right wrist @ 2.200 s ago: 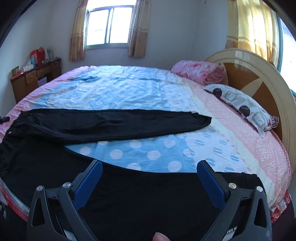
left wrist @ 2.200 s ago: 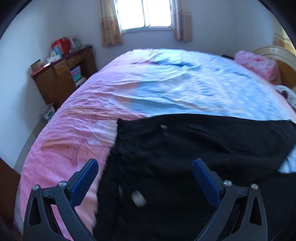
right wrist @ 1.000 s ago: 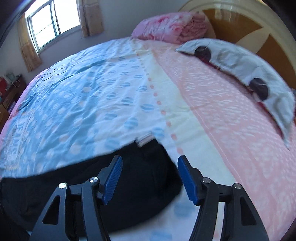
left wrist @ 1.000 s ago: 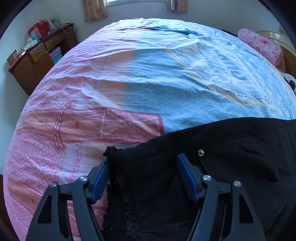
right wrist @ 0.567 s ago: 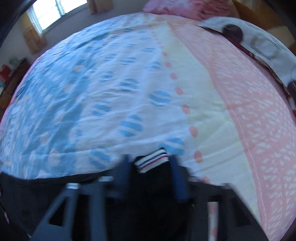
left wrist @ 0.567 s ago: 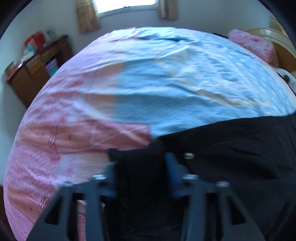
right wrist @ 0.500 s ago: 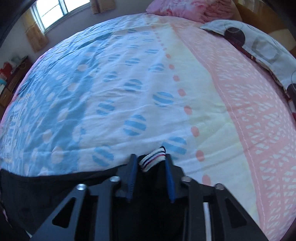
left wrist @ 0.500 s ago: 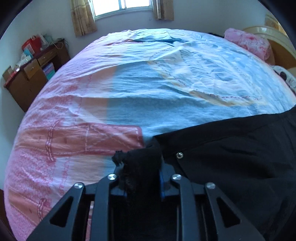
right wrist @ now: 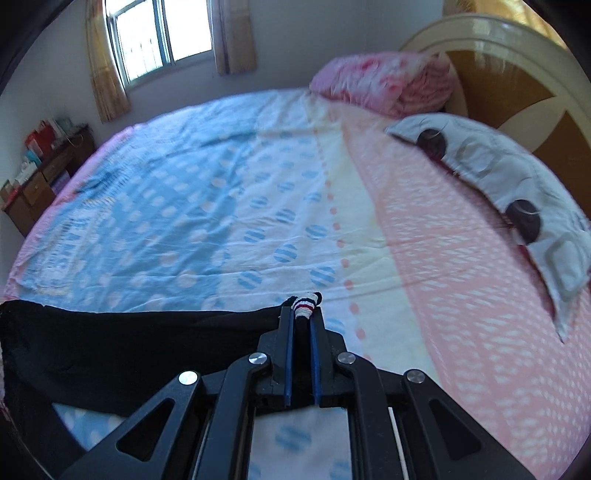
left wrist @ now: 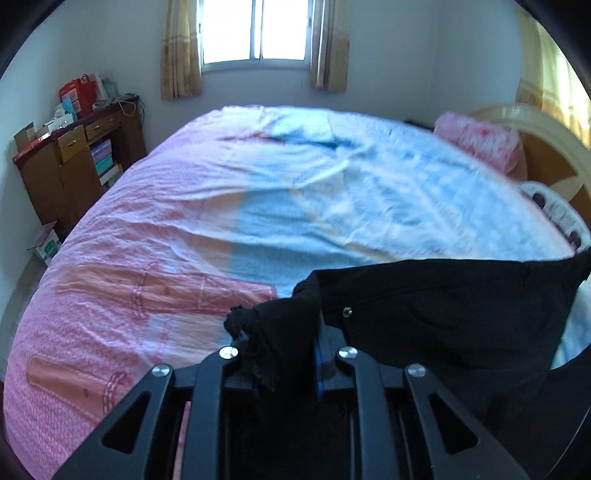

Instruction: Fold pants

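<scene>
— Left wrist view: what is held by the left gripper (left wrist: 284, 347)?
— Soft black cloth pants (left wrist: 436, 314), pinched tight above the pink and blue bedsheet (left wrist: 147, 258).
— And the right gripper (right wrist: 302, 317)?
— The striped cuff (right wrist: 306, 303) is squeezed.

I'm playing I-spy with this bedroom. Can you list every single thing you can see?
pants: one, black, held up over the near edge of the bed
striped cuff: one, white with dark stripes, poking out of the right tongs
bed cover: one, blue, pink and cream with dots, spread over the bed
pillow: one, white with dark circles, by the headboard
folded quilt: one, pink, at the head of the bed
headboard: one, cream and brown
window: one, with tan curtains
cabinet: one, brown, cluttered on top
left tongs: black, shut on the pants
right tongs: black, shut on the cuff
</scene>
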Available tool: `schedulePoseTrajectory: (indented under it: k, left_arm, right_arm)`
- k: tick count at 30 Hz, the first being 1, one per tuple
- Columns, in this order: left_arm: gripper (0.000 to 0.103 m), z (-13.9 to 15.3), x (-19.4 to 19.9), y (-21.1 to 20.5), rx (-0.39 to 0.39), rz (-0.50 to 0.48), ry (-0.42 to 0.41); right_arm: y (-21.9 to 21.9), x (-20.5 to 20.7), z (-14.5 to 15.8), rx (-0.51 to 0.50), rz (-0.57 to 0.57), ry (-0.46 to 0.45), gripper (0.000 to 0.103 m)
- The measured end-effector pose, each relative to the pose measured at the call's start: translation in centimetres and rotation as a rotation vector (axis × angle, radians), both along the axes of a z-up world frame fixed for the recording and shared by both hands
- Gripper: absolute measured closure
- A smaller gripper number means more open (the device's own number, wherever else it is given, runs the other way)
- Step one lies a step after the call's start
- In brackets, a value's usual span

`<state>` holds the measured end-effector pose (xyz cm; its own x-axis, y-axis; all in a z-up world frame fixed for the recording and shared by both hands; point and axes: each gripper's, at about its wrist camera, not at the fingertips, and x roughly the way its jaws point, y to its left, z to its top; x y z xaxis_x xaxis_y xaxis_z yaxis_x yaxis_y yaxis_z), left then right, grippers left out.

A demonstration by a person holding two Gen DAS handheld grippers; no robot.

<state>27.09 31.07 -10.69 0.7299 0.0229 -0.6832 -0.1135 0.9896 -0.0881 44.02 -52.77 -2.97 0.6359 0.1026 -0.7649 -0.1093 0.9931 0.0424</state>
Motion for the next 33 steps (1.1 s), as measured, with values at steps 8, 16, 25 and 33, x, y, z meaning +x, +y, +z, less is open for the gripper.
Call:
schedulePoseTrajectory:
  k: [8, 16, 25, 33]
  left_arm:
    - [0.083, 2.1, -6.7, -0.1, -0.055, -0.039, -0.106]
    - [0.082, 0.1, -15.1, -0.6, -0.07, -0.084, -0.157]
    - [0.081, -3.1, -20.9, -1.3, -0.069, -0.126, -0.177]
    - [0.075, -5.5, -23.5, -2.4, -0.009, -0.139, -0.174]
  right_arm:
    - [-2.1, -11.1, 4.1, 0.049, -0.002, -0.12, 0.095]
    - [-5.1, -20.2, 1.4, 0.128, -0.028, -0.113, 0.095]
    - [-7.2, -26.9, -4.9, 0.169, -0.086, -0.016, 0.095]
    - [-6.8, -29.6, -4.8, 0.069, -0.125, 0.003, 0.073]
